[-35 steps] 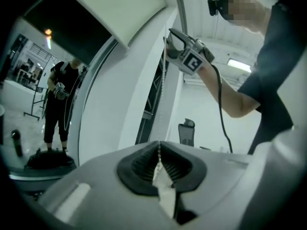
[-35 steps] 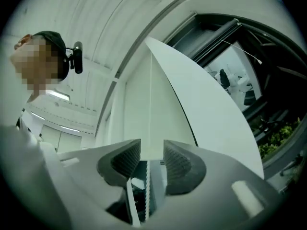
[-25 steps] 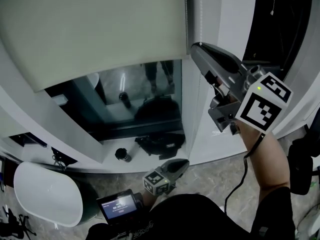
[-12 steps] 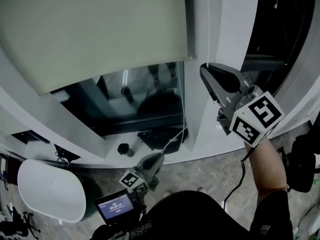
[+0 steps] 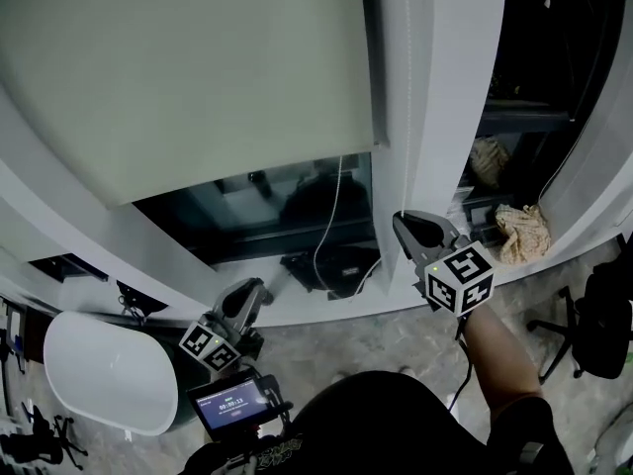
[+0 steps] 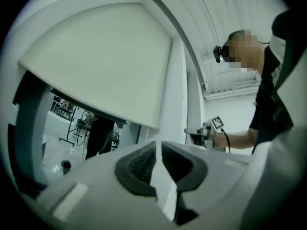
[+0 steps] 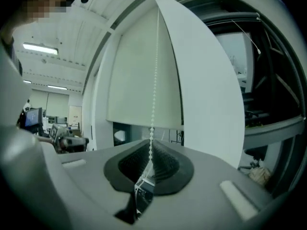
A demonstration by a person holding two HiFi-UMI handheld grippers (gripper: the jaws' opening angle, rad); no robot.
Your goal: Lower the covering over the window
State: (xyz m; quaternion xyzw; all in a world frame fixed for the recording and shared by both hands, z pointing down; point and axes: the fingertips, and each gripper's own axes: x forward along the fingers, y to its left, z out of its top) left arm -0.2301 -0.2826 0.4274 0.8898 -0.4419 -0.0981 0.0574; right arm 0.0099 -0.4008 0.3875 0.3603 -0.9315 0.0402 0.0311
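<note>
A pale roller blind [image 5: 198, 77] covers most of the window, with dark glass [image 5: 267, 206] showing below its bottom edge. Its white bead chain [image 5: 408, 117] runs down the white pillar into my right gripper [image 5: 404, 222], which is shut on it. In the right gripper view the chain [image 7: 154, 80] passes between the pads of my right gripper [image 7: 150, 146]. A slack loop of the chain [image 5: 326, 228] hangs free in front of the glass. My left gripper [image 5: 259, 289] is low at the left, apart from the chain. Its jaws have just been opening; a narrow gap [image 6: 158, 147] holds nothing.
A dark bag [image 5: 331, 265] lies on the white sill [image 5: 297, 310]. A crumpled cloth [image 5: 519, 231] sits on the ledge to the right, beside a black chair [image 5: 603, 325]. A white rounded tub [image 5: 99, 374] stands at the lower left. A small screen [image 5: 232, 404] sits on the person's chest.
My right gripper has come down the pillar with the chain. The blind's bottom edge sits lower. My left gripper has let go of the chain and moved left.
</note>
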